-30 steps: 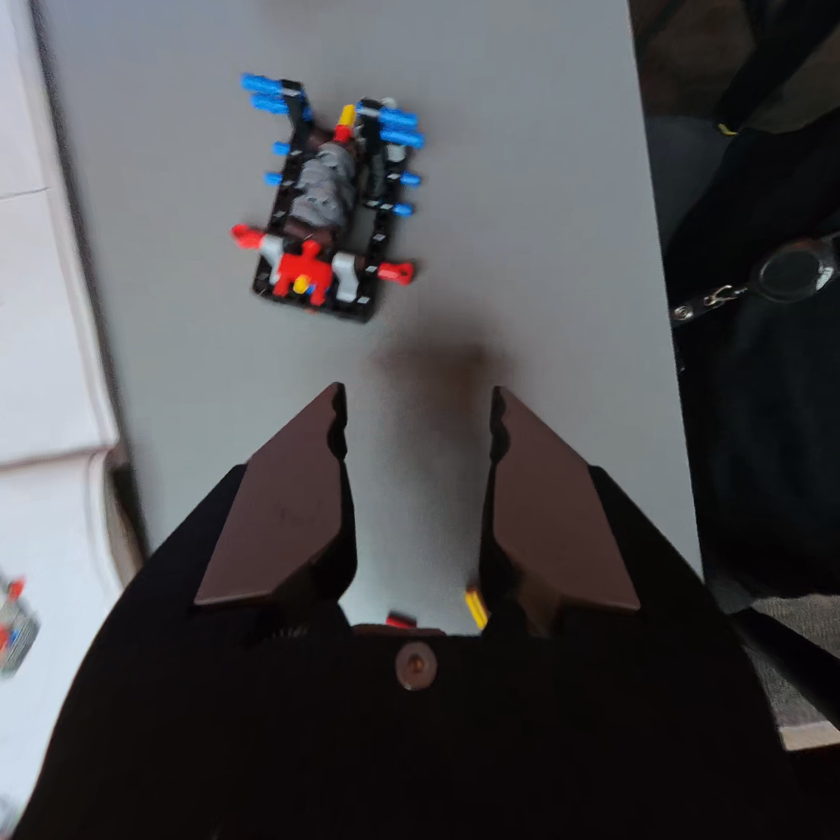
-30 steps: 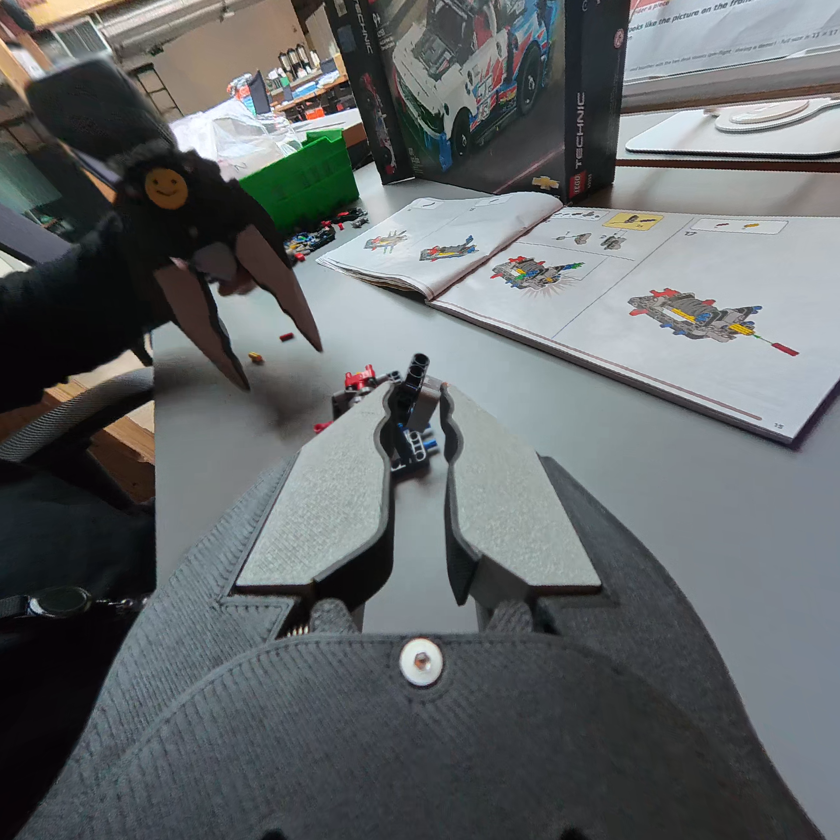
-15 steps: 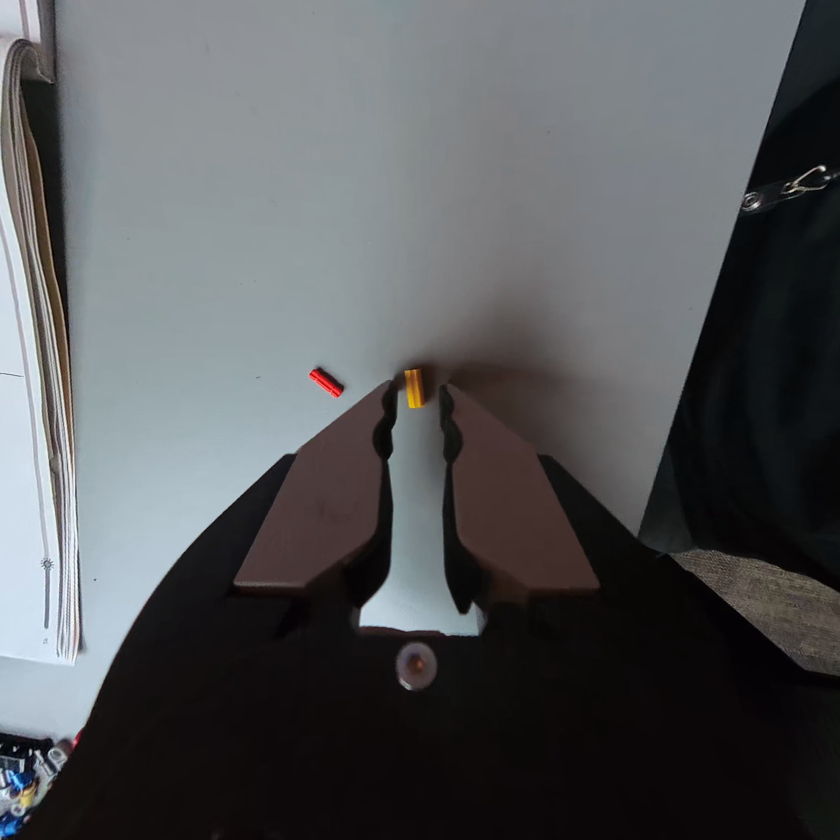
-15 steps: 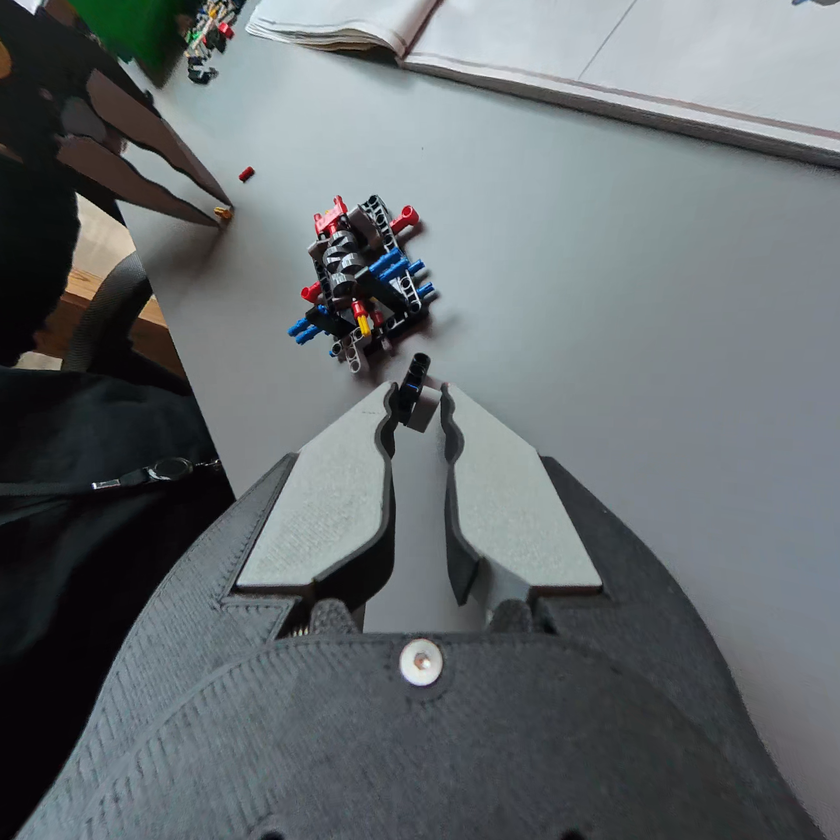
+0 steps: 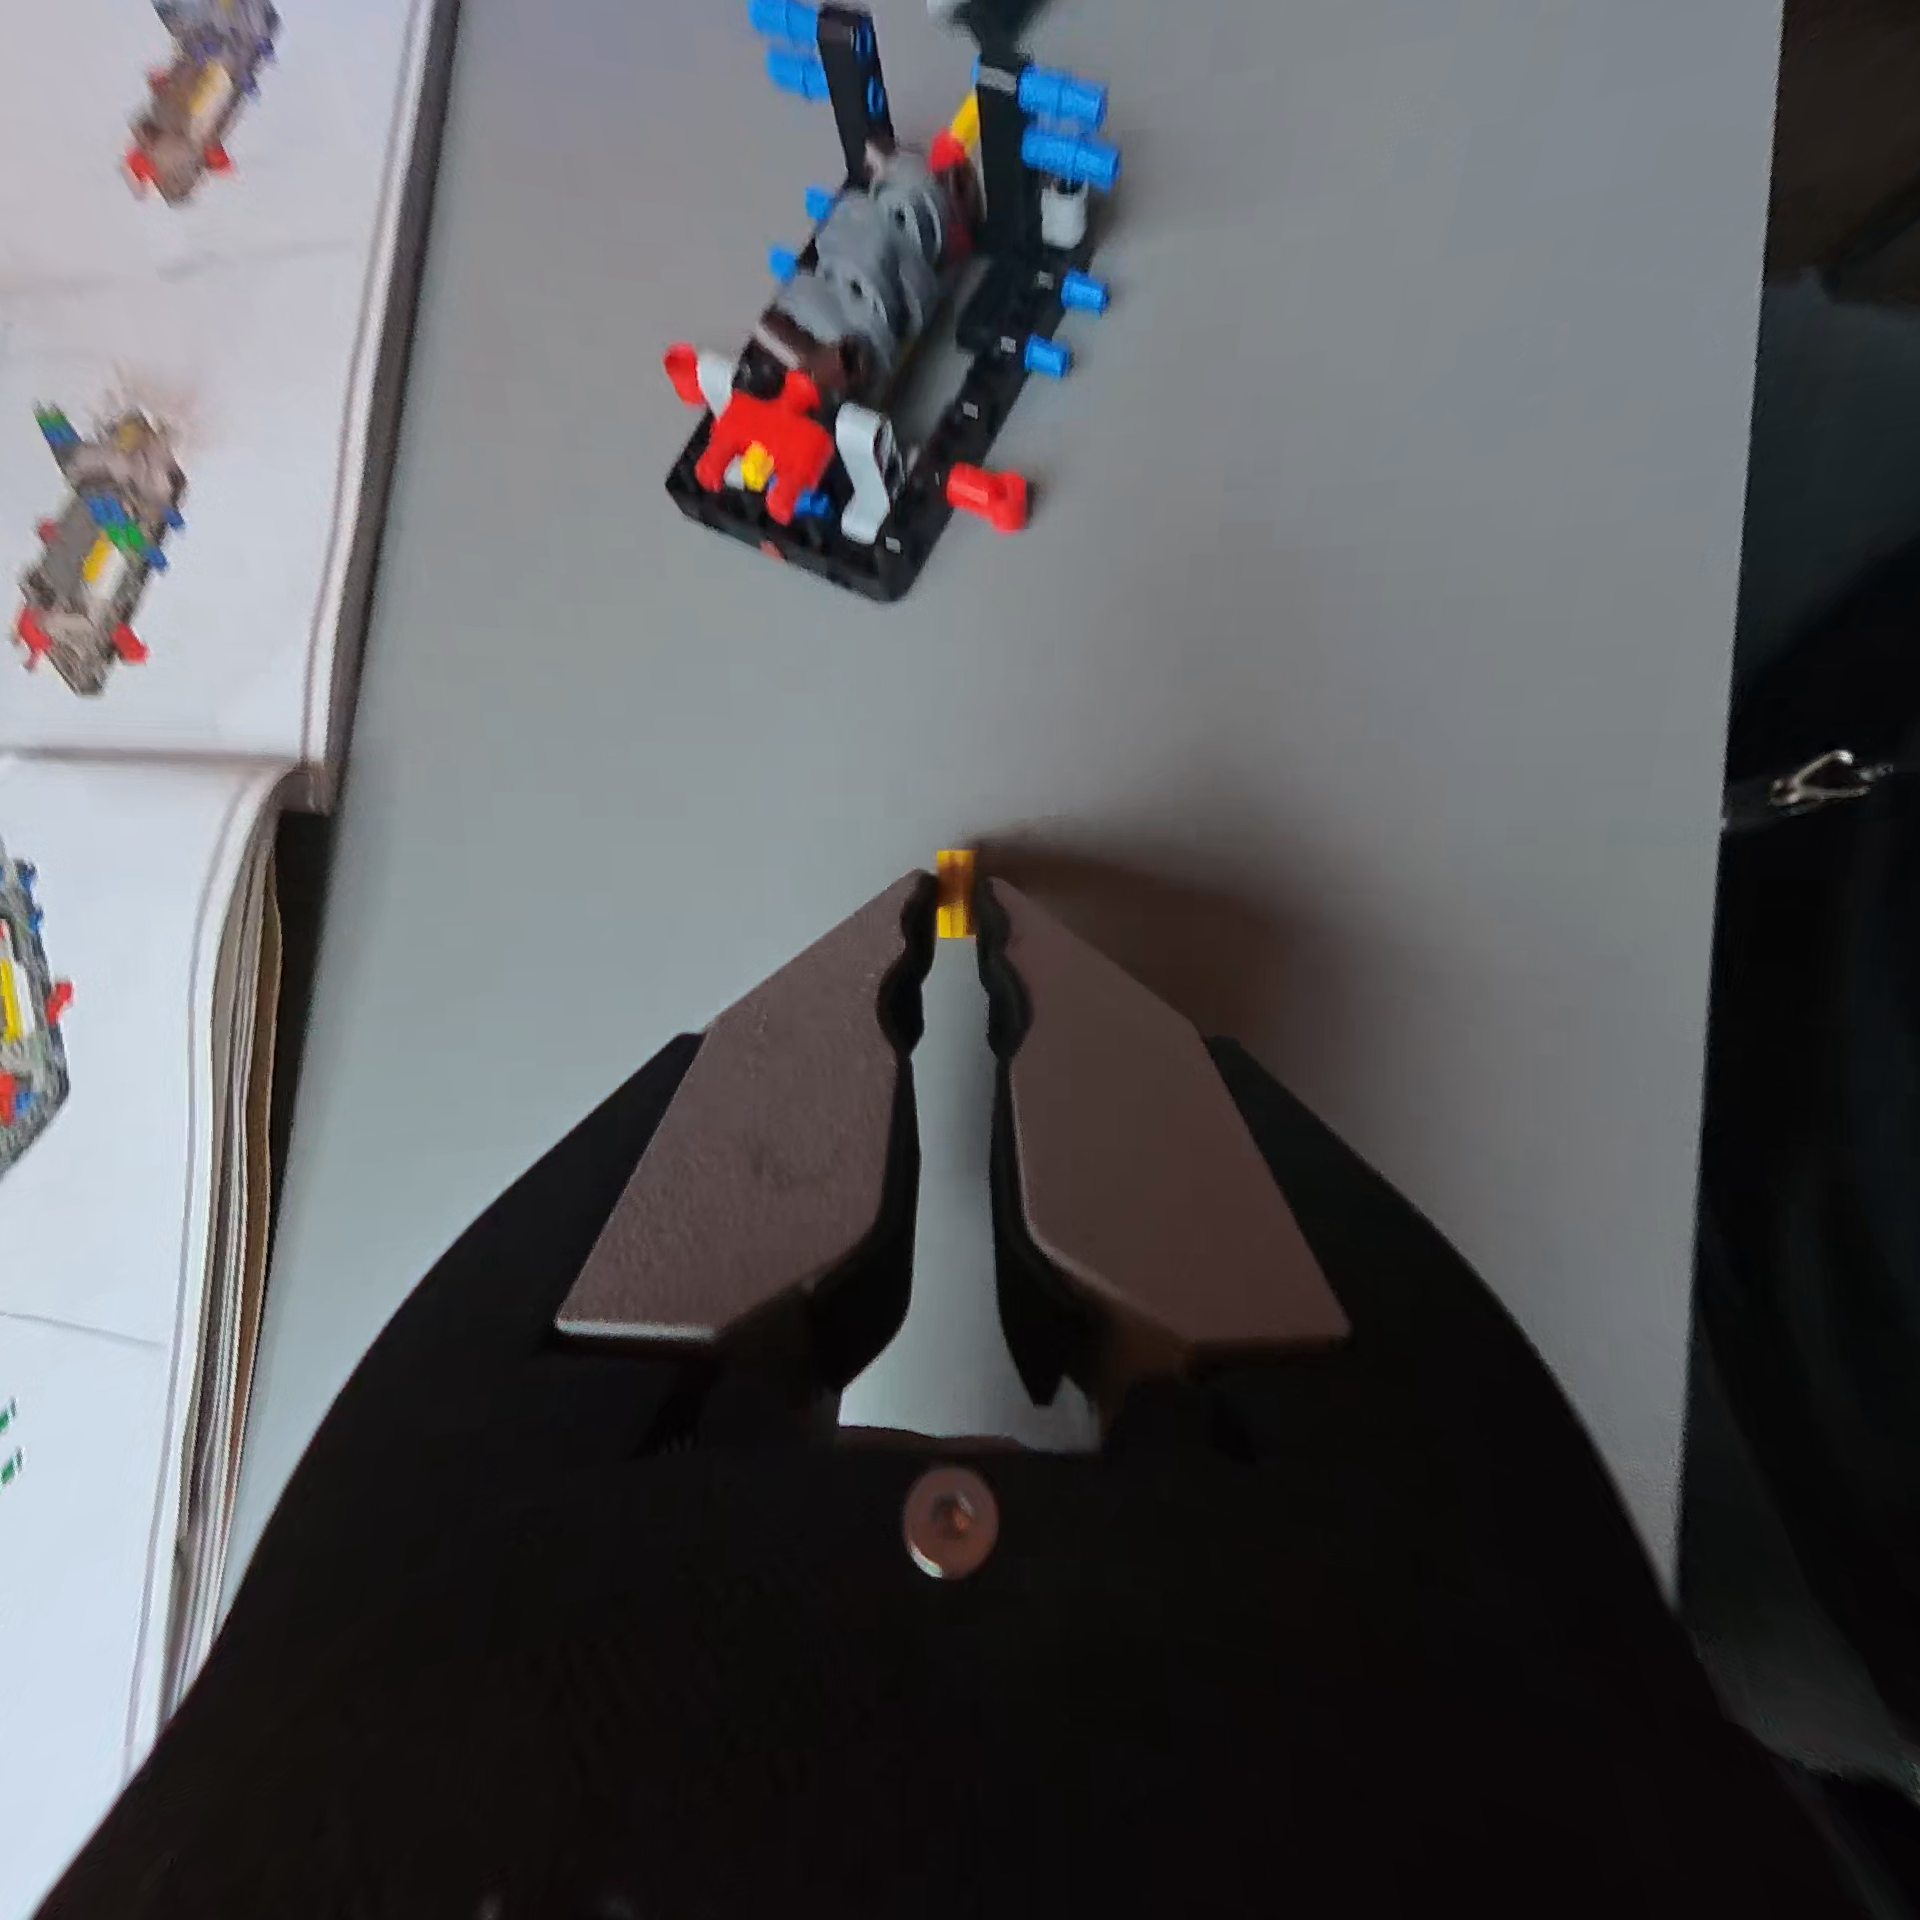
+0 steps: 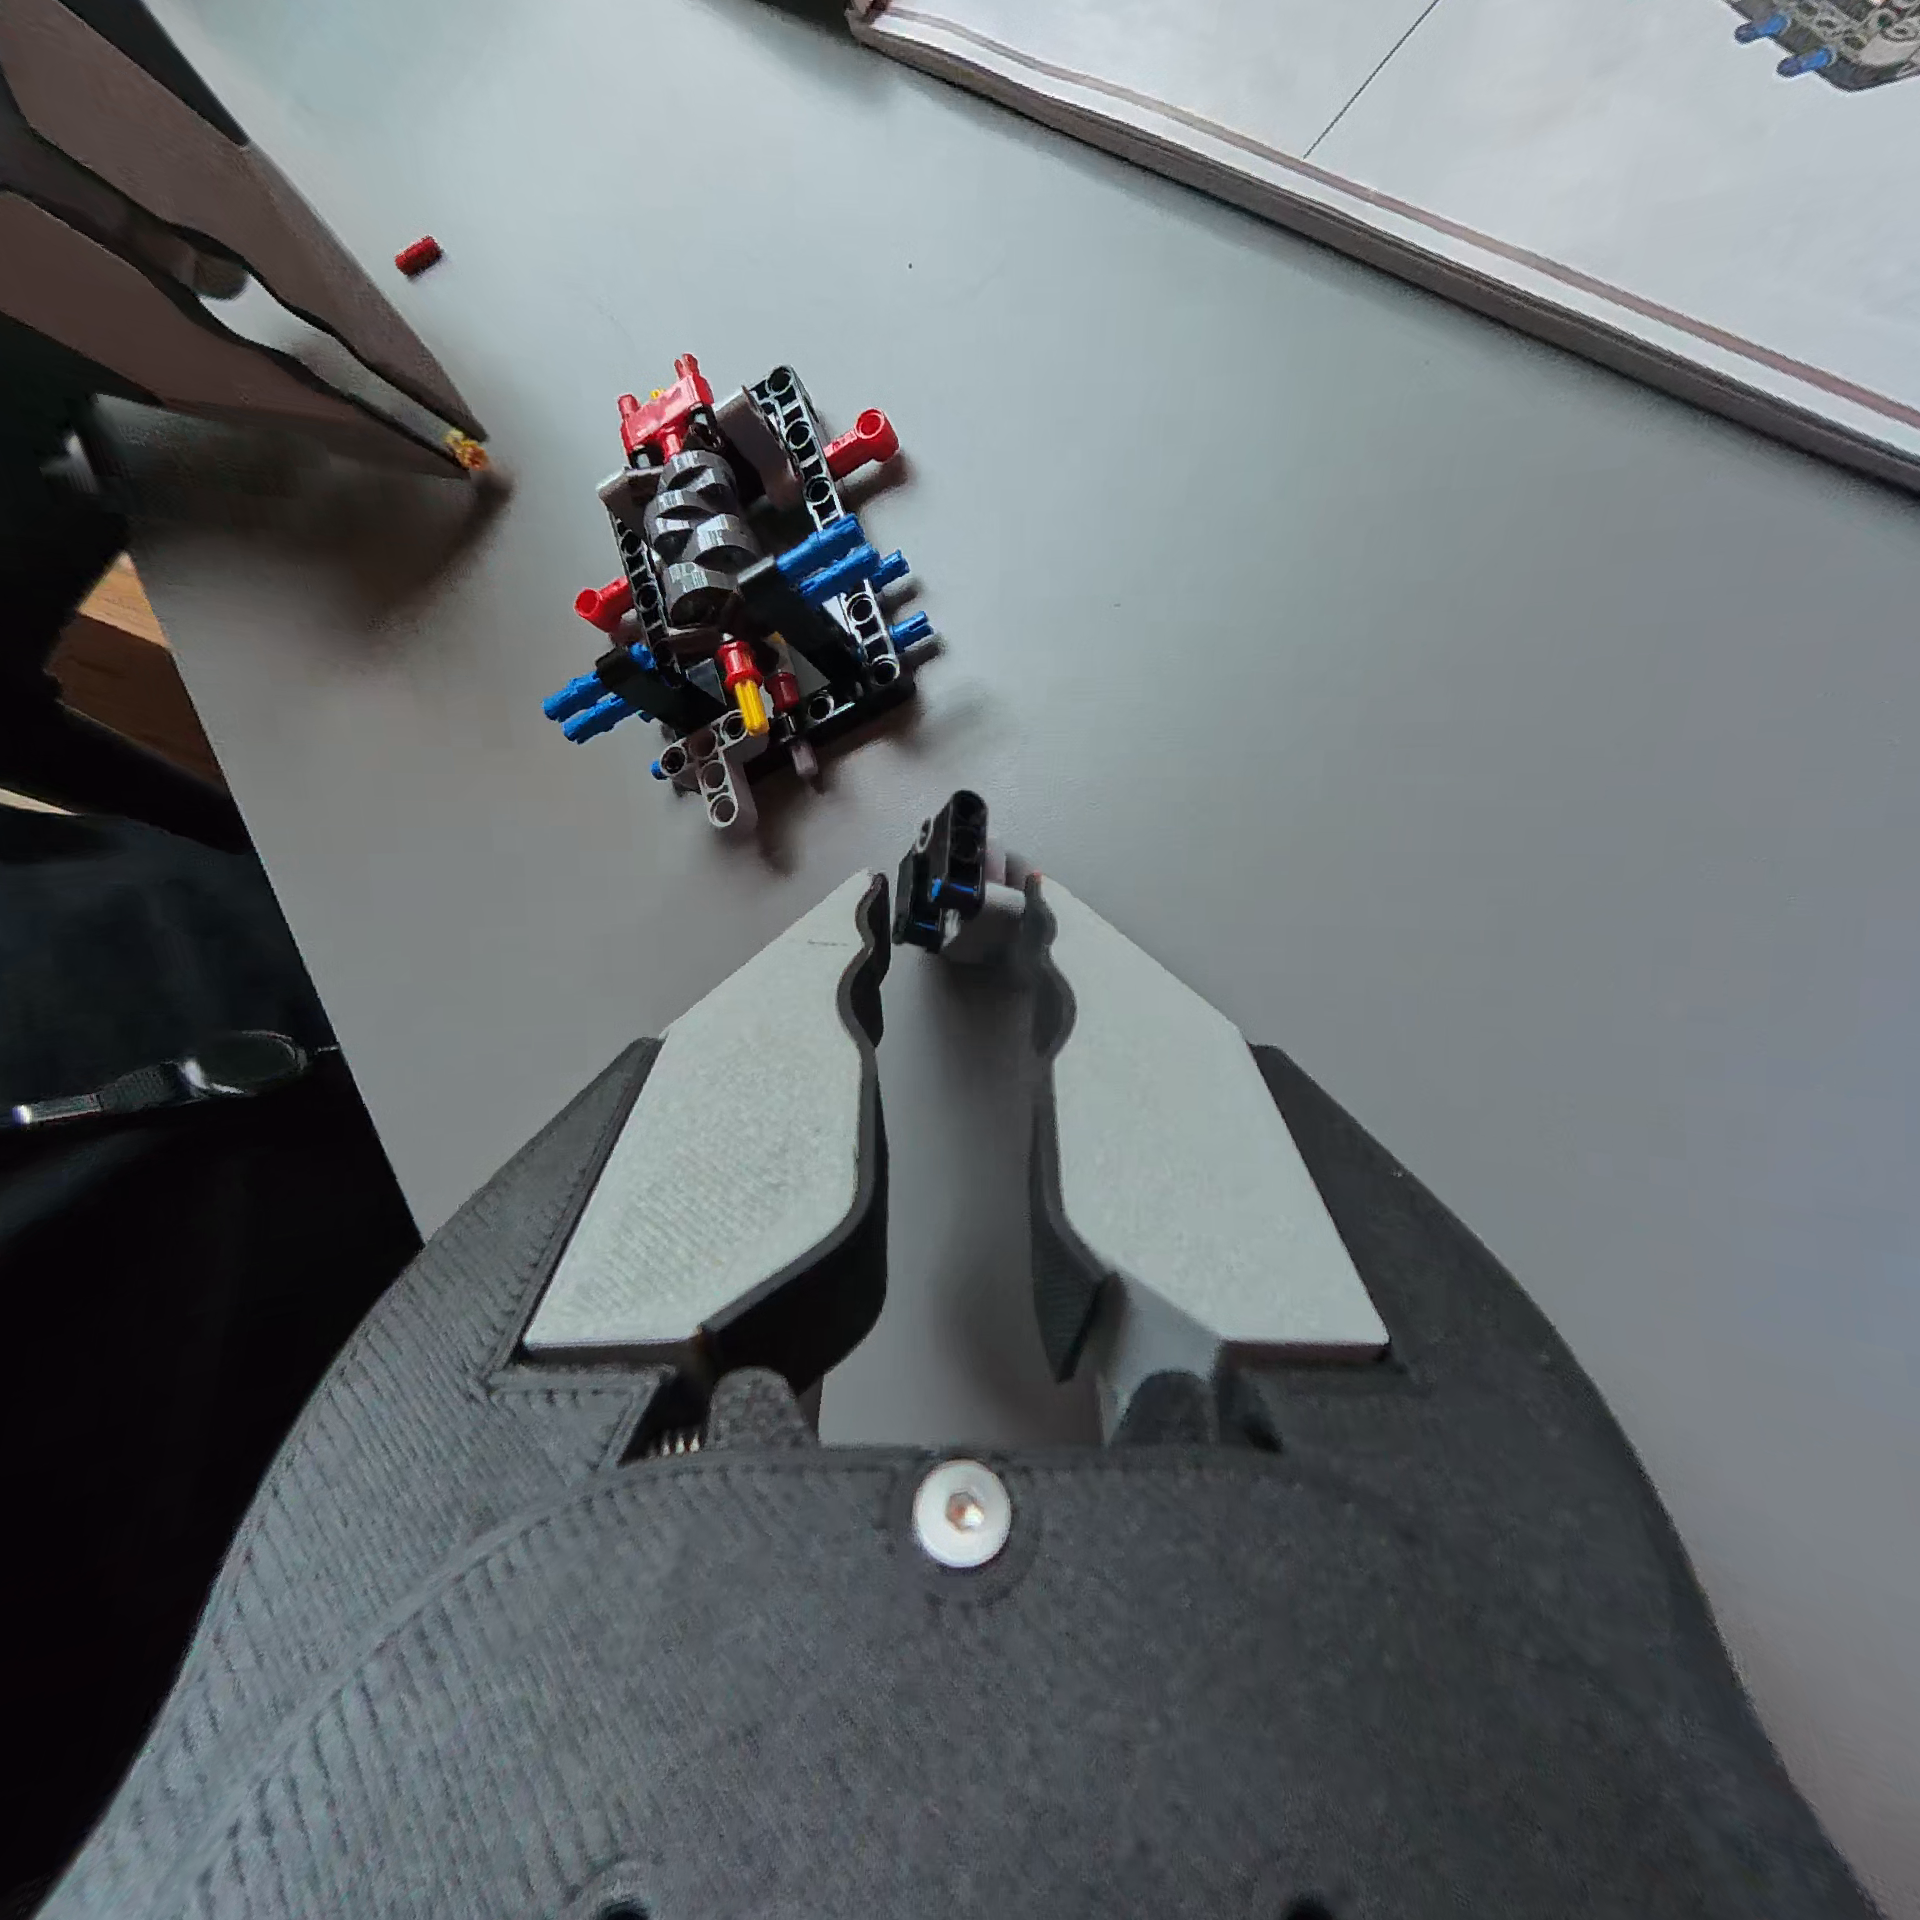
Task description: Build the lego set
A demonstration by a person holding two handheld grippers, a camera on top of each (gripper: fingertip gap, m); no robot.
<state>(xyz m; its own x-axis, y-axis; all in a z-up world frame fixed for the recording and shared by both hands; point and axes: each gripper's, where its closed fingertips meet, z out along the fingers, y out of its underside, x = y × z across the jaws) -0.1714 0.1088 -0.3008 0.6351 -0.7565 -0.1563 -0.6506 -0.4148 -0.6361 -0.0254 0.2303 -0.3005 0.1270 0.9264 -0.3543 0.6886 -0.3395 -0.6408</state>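
Pinching a tiny yellow pin (image 5: pixel 954 894) by its end, the left gripper (image 5: pixel 954 914) could drop it, while the right gripper (image 6: pixel 961 904) clamps a black-grey piece (image 6: pixel 951 883) below the model (image 6: pixel 732 582) mid-frame on the desk (image 6: pixel 1351 727)

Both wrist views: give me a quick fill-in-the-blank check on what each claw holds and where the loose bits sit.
1. The left claw is shut on a small ____ piece.
2. The right claw grips a black and ____ part.
3. The half-built model rests on the ____, touched by neither claw.
4. In the right wrist view, a loose ____ pin lies beyond the left claw.

Missing words: yellow; grey; table; red
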